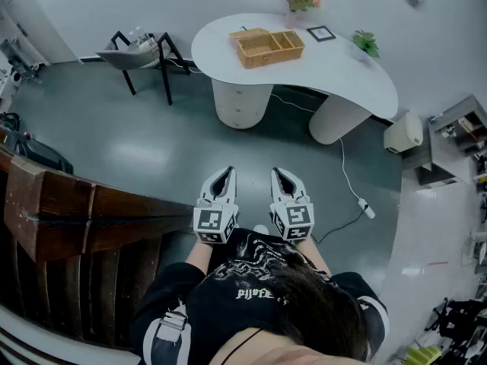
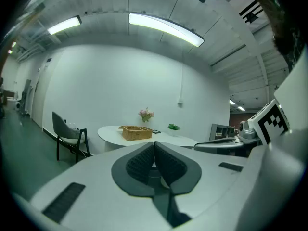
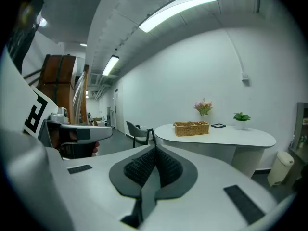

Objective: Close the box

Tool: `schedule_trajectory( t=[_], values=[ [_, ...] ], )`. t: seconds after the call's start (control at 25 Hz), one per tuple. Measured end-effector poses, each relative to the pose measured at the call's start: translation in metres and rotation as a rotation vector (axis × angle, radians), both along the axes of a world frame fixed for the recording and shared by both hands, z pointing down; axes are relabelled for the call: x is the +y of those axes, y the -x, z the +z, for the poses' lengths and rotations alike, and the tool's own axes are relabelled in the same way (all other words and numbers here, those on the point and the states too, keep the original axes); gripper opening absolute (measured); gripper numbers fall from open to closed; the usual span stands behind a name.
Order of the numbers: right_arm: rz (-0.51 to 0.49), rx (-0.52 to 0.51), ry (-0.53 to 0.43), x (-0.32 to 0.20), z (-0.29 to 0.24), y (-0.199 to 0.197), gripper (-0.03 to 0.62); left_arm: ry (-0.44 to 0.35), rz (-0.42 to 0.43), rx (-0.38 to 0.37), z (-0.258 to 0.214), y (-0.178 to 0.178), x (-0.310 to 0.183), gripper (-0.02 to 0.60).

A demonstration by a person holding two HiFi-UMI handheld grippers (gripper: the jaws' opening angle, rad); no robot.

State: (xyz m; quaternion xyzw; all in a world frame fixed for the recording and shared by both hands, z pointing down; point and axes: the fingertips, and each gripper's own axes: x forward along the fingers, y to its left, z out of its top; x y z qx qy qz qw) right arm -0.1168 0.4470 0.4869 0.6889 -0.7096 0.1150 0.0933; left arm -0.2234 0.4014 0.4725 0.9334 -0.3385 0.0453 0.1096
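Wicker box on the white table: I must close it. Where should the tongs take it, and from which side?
Probably the lid, by its free outer edge, coming from above on its far side: it appears folded back flat behind the wicker box, whose compartments lie open.

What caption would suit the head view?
Left claw and right claw, both shut, face a wicker box on a table.

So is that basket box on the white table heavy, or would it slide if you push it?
Probably light: the woven box looks like thin wicker with open compartments. On the smooth white table it would likely slide rather than tip, since it sits low and wide.
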Motion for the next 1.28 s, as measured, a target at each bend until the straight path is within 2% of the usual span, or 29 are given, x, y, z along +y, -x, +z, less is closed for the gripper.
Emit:
schedule_trajectory(
  t=[0.6, 0.8, 1.04, 1.28],
  values=[
    [0.089, -0.047, -0.021, -0.026, 0.005, 0.002, 0.025, 0.019, 0.056, 0.012, 0.009, 0.011, -0.035, 0.026],
    [0.089, -0.104, -0.077, -0.04, -0.001, -0.003, 0.025, 0.018, 0.065, -0.005, 0.013, 0.007, -0.049, 0.026],
    [0.054, -0.079, -0.044, -0.07, 0.015, -0.023, 0.025, 0.027, 0.037, -0.006, 0.023, -0.007, -0.073, 0.026],
    [-0.068, -0.065, 0.005, -0.119, 0.023, -0.042, 0.025, 0.044, -0.006, -0.017, 0.027, -0.036, -0.106, 0.026]
  ],
)
